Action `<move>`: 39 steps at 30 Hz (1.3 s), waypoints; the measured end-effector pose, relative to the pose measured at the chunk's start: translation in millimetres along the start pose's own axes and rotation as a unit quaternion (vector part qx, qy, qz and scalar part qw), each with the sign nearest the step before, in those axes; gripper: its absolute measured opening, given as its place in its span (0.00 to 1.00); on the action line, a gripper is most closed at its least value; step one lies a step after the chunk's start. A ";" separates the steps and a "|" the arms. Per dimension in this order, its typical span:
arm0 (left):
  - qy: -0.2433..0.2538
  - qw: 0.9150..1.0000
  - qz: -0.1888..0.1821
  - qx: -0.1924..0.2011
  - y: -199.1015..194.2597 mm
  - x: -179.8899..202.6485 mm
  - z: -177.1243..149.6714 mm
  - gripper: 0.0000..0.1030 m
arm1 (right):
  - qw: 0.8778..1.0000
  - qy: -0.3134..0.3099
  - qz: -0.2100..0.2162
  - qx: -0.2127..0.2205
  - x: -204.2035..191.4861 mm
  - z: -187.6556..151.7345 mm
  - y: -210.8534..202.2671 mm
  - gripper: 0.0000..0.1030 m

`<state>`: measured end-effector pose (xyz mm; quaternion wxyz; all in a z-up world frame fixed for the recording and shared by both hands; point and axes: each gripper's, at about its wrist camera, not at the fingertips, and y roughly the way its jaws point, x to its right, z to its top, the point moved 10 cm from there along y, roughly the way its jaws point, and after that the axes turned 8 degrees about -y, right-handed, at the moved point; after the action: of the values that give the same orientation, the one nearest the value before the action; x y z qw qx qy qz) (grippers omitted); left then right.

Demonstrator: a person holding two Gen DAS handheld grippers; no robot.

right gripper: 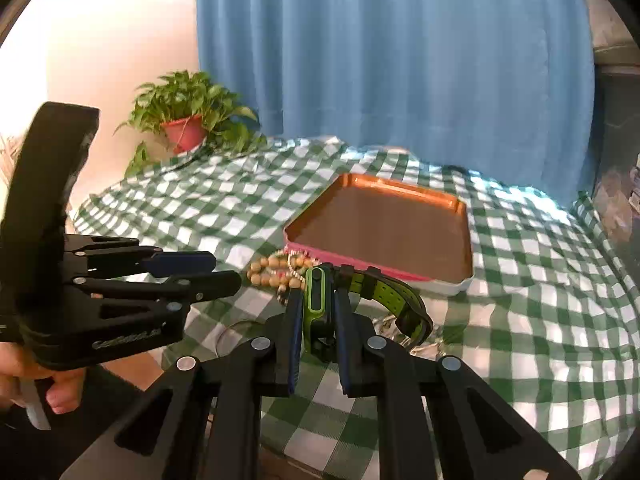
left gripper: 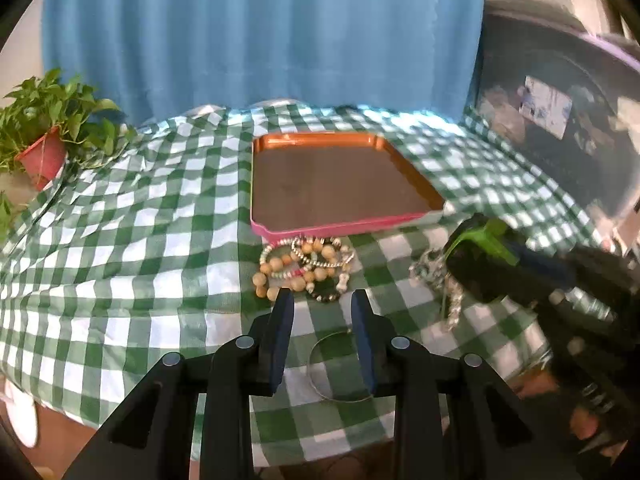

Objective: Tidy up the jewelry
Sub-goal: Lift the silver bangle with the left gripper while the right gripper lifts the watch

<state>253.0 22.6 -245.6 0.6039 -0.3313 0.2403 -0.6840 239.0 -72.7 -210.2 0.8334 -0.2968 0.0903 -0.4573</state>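
A pink-walled tray with a brown floor (left gripper: 344, 222) lies on the checked cloth; it also shows in the right wrist view (right gripper: 376, 270). A pile of wooden and pearl bead bracelets (left gripper: 306, 266) lies just in front of it. My left gripper (left gripper: 322, 300) is open and empty, just short of the pile, above a thin metal bangle (left gripper: 320, 380). My right gripper (right gripper: 318, 304) is shut on a green and black watch (right gripper: 318, 292), held above the cloth; its strap (right gripper: 394, 292) hangs to the right. A silver chain (left gripper: 430, 268) lies under the watch.
A potted plant in a red pot (left gripper: 42, 156) stands at the back left of the green checked tablecloth (left gripper: 120, 240). A blue curtain (left gripper: 260, 32) hangs behind. Dark furniture (left gripper: 560, 128) is at the right.
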 end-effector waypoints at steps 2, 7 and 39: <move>-0.002 1.000 0.001 -0.015 6.0 -9.0 -12.6 0.31 | 1.000 0.009 -0.001 -0.008 4.6 -4.7 5.1 0.13; -0.044 0.997 -0.027 -0.053 6.0 -31.6 -47.8 0.60 | 1.000 0.011 0.001 -0.029 7.5 -29.4 16.8 0.13; 0.025 1.000 0.012 -0.005 9.2 18.7 -26.7 0.62 | 0.998 -0.006 0.039 -0.056 -17.5 -48.0 10.9 0.13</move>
<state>238.3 0.8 -267.1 0.6045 -0.3140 0.2628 -0.6833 216.6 -73.7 -257.4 0.8331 -0.3423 0.1218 -0.4171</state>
